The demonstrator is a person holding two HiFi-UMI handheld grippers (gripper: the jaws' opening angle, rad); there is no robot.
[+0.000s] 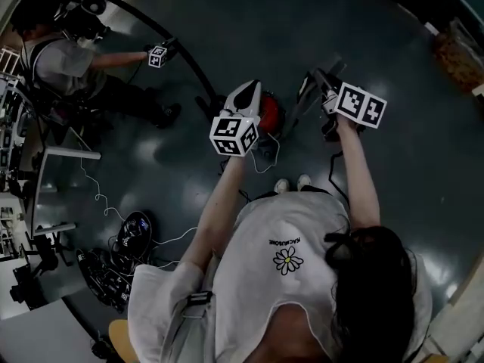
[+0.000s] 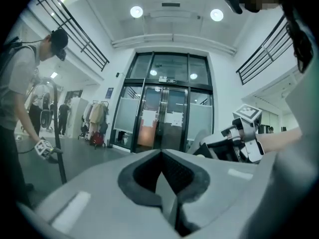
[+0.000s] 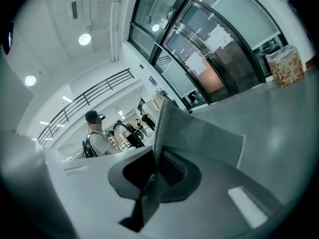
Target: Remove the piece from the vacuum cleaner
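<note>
Looking down from the head view, the vacuum cleaner sits on the dark floor just past the person's shoes, its red body showing between the two grippers. The left gripper hangs over the vacuum's left side, tongs pinched fully together with nothing in them. Same deal for the right gripper: tongs closed pad to pad, empty. It's held right by the vacuum's dark wand, which slants up on the right, but I can't tell if they touch. No idea which piece is the removable one from here, too dark. Far left, a second person holds another marker-cube gripper near a long black curved tube. Loose cables lie near left, and glass doors stand ahead.
</note>
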